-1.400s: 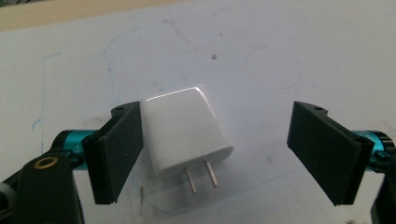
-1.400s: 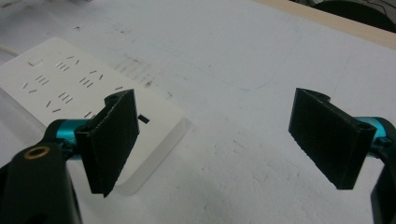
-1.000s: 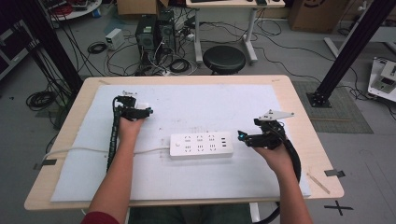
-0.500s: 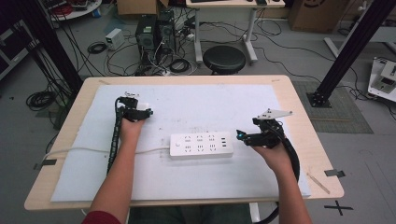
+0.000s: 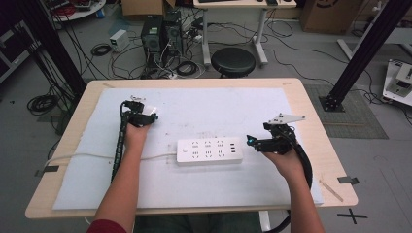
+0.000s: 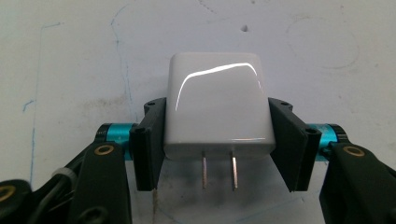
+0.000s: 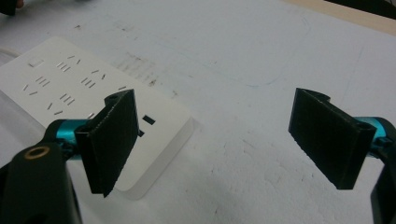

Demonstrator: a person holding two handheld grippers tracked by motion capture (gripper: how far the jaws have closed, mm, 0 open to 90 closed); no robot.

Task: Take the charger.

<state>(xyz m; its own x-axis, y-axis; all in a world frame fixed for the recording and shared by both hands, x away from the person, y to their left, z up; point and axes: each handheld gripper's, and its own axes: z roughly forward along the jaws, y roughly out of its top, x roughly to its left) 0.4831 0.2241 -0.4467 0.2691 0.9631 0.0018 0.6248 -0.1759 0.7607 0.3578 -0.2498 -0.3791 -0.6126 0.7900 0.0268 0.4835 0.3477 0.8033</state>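
Note:
A white wall charger [image 6: 215, 112] with two metal prongs pointing back at the camera sits between the jaws of my left gripper [image 6: 217, 140], which is shut on its sides. In the high view the left gripper [image 5: 145, 118] rests on the left part of the white mat. A white power strip [image 5: 209, 150] lies flat at the mat's middle, its white cord [image 5: 97, 156] running off to the left. My right gripper [image 5: 252, 141] stands open just right of the strip's end. In the right gripper view [image 7: 219, 135] the power strip [image 7: 70, 84] lies under the left jaw, nothing between the jaws.
A white mat [image 5: 218, 104] covers most of the wooden table [image 5: 311, 116]. Behind the table stand a black stool [image 5: 233, 61], computer towers [image 5: 160, 34] and loose cables on the floor. Black frame posts [image 5: 362, 53] rise at both sides.

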